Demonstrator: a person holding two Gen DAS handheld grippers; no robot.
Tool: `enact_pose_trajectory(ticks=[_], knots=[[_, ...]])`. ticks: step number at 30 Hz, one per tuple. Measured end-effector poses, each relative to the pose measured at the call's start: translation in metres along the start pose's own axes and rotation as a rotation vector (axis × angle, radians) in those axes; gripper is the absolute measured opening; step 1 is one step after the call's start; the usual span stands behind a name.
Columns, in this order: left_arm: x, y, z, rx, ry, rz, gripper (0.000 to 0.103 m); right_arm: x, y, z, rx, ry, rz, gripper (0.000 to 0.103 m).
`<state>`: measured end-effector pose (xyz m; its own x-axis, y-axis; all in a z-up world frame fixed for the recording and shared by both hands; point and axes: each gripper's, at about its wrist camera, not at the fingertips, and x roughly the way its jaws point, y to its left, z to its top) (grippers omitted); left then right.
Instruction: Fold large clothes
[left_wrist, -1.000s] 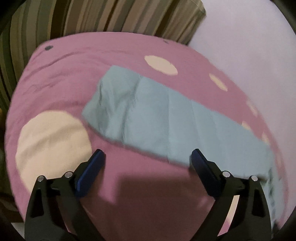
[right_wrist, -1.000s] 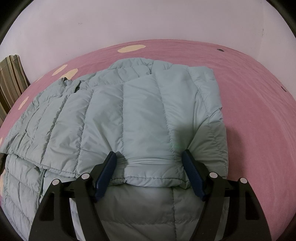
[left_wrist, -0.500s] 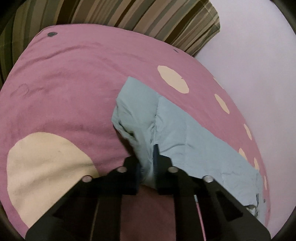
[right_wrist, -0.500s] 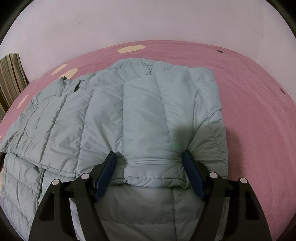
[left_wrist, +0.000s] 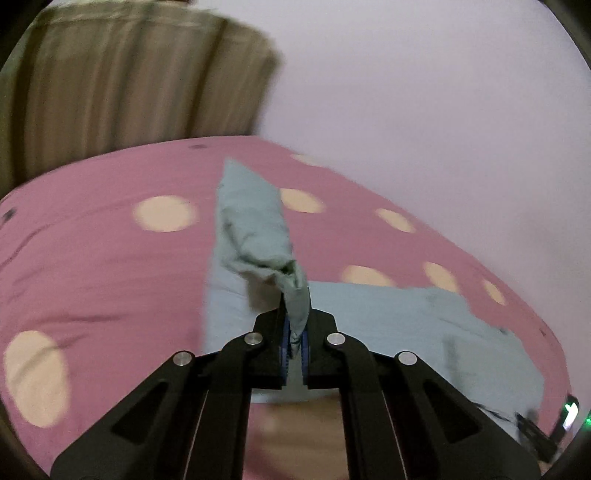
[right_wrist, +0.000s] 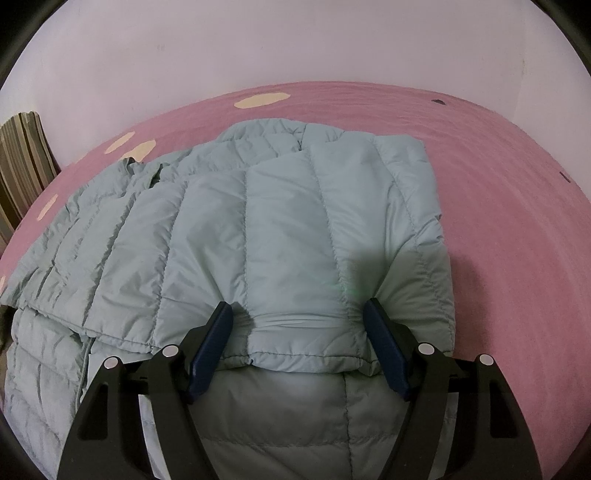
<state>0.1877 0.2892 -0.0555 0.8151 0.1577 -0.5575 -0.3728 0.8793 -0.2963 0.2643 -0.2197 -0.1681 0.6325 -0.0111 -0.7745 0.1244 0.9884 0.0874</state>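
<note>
A pale blue-green quilted jacket (right_wrist: 280, 229) lies partly folded on a pink bedspread (right_wrist: 509, 206). My right gripper (right_wrist: 299, 325) is open, its blue pads pressed down on either side of a folded sleeve cuff. In the left wrist view my left gripper (left_wrist: 294, 325) is shut on the jacket's sleeve (left_wrist: 251, 229), pinching its end and holding it lifted above the rest of the jacket (left_wrist: 424, 325). The sleeve hangs bunched from the jaws down to the bed.
The pink bedspread (left_wrist: 92, 266) has cream dots. A striped cushion (left_wrist: 122, 99) stands at the bed's far end, also visible in the right wrist view (right_wrist: 22, 166). A pale wall (left_wrist: 443, 110) runs along the bed's far side.
My left gripper closed on the sleeve end and has lifted it up off the bed, swinging the view upward. My right gripper has stayed in place, open on the jacket.
</note>
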Motion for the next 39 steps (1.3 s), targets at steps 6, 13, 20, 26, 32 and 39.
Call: enact_pose_trajectory(ticks=[6, 13, 20, 26, 32, 39], knots=[[0.022, -0.128, -0.021, 0.181, 0.05, -0.152, 0.004, 0.001, 0.0, 0.002, 0.016, -0.006, 0.016, 0.072], [0.06, -0.249, -0.07, 0.337, 0.159, -0.263, 0.004, 0.003, 0.002, 0.002, 0.035, -0.011, 0.028, 0.072], [0.085, -0.317, -0.127, 0.471, 0.252, -0.305, 0.004, 0.004, 0.001, 0.0, 0.052, -0.017, 0.043, 0.072], [0.077, -0.325, -0.148, 0.503, 0.276, -0.336, 0.063, 0.006, 0.001, 0.0, 0.056, -0.018, 0.046, 0.072], [0.042, -0.298, -0.124, 0.51, 0.204, -0.346, 0.069, 0.004, 0.003, 0.003, 0.055, -0.014, 0.038, 0.072], [0.017, -0.217, -0.085, 0.449, 0.109, -0.221, 0.071, -0.034, 0.016, 0.019, 0.131, -0.072, 0.128, 0.072]])
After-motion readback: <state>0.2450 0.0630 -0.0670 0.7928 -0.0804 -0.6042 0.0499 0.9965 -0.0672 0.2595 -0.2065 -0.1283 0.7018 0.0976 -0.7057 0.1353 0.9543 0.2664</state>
